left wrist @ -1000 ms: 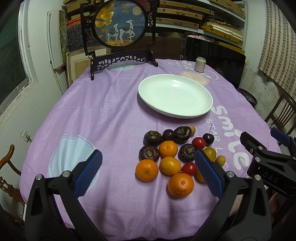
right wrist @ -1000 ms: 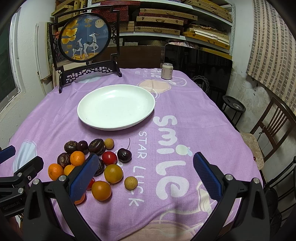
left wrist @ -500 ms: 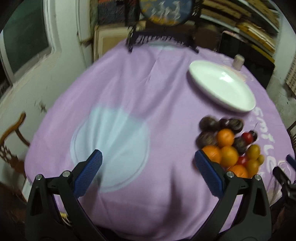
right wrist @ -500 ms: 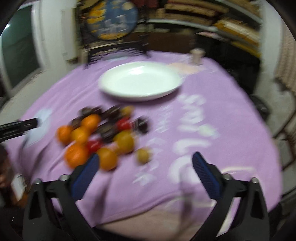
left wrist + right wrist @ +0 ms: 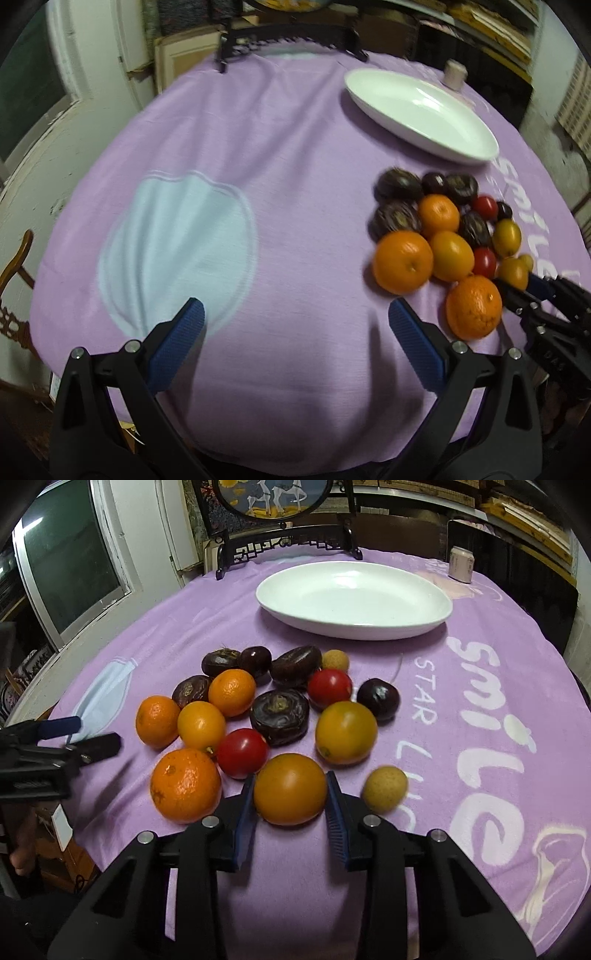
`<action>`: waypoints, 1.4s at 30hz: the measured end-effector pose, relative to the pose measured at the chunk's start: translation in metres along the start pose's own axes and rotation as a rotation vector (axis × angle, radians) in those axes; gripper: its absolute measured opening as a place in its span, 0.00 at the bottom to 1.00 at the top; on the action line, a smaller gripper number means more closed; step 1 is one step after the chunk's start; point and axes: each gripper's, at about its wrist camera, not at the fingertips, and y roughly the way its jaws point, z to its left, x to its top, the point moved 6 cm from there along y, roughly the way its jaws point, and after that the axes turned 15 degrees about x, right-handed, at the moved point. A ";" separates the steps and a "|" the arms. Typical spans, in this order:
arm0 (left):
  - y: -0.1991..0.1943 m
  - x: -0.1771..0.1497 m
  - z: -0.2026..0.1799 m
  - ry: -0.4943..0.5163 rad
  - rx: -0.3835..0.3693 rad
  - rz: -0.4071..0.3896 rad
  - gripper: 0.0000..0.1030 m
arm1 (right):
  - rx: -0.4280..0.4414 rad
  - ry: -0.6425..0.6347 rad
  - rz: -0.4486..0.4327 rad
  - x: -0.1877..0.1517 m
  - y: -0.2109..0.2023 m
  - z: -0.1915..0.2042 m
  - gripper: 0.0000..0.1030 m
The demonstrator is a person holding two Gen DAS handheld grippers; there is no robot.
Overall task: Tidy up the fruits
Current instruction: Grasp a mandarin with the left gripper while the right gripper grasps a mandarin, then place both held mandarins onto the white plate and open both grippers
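Observation:
A pile of fruit lies on the purple cloth: oranges, red tomatoes, dark purple fruits and small yellow ones. My right gripper (image 5: 290, 799) has its blue pads against both sides of a smooth orange fruit (image 5: 290, 789) at the near edge of the pile. A rough orange (image 5: 185, 785) lies just left of it, a red tomato (image 5: 242, 752) behind. The white plate (image 5: 424, 622) stands empty beyond the pile. My left gripper (image 5: 295, 332) is open and empty over bare cloth, left of the pile (image 5: 443, 236). It shows at the left edge of the right wrist view (image 5: 79, 733).
A framed round picture on a black stand (image 5: 284, 542) and a small can (image 5: 461, 569) stand at the table's far side. A wooden chair (image 5: 16, 266) is at the left. Shelves fill the back wall. A pale shell print (image 5: 177, 243) marks the cloth.
My right gripper has moved down and left into the pile and closed around the smooth orange fruit. My left gripper has swung left, away from the fruit, still open.

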 end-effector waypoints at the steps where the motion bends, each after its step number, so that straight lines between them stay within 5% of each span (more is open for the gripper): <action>1: 0.001 0.000 -0.005 0.014 -0.019 0.000 0.98 | -0.011 0.008 0.002 -0.001 -0.005 -0.003 0.36; 5: 0.001 0.001 -0.023 0.053 -0.056 -0.013 0.98 | -0.043 0.050 -0.010 -0.004 -0.018 -0.015 0.36; 11: 0.009 0.011 -0.047 0.091 -0.104 -0.029 0.75 | -0.038 0.059 -0.033 -0.007 -0.027 -0.017 0.36; 14: 0.009 0.018 -0.054 0.088 -0.152 -0.051 0.53 | -0.023 0.050 -0.028 -0.009 -0.025 -0.014 0.36; 15: 0.008 0.019 -0.057 0.092 -0.187 -0.054 0.39 | -0.019 0.050 -0.028 -0.009 -0.025 -0.014 0.36; 27: -0.031 0.051 -0.047 0.092 -0.223 -0.159 0.39 | -0.012 0.041 -0.078 0.024 -0.037 -0.025 0.36; 33: -0.016 0.142 -0.068 0.097 -0.232 -0.170 0.39 | -0.029 0.012 -0.137 0.117 -0.021 -0.053 0.36; 39: 0.052 0.248 -0.113 0.061 -0.206 -0.073 0.39 | -0.059 0.121 -0.065 0.207 0.046 -0.119 0.36; 42: 0.072 0.264 -0.129 0.036 -0.224 -0.032 0.39 | -0.067 0.163 -0.034 0.225 0.074 -0.142 0.36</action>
